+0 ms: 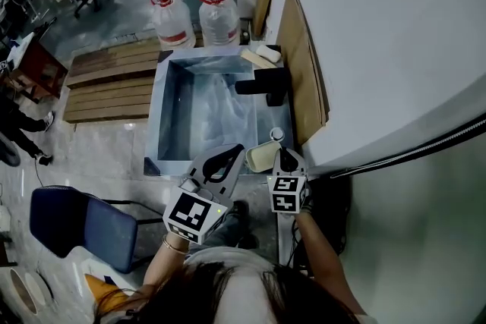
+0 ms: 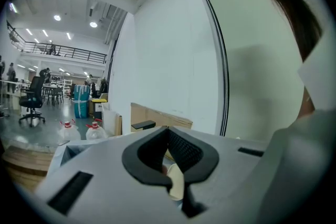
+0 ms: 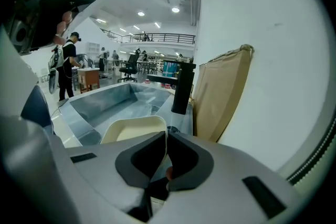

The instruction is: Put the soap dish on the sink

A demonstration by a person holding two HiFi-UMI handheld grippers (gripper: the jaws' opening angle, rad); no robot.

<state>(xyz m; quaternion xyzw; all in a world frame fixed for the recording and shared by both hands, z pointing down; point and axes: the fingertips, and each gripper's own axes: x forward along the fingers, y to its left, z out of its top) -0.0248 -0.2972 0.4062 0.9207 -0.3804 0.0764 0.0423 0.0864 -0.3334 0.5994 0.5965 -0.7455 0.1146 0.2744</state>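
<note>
Head view steeply down over sink (image 1: 171, 110), both gripper views low, close, sharing it.

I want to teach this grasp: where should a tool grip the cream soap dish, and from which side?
Take the shallow cream soap dish by its thin raised rim at the end nearest the person, coming from that side, one jaw inside, one outside. The tray looks too wide to span. The right tool is shut on that rim.

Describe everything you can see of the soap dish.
The dish is cream, smooth like plastic, shallow, with rounded corners and a raised rim, apparently empty. It lies level at the sink's near right corner. The right hand-held gripper is shut on its rim; the left hand-held gripper's tip is beside its left edge.
</note>
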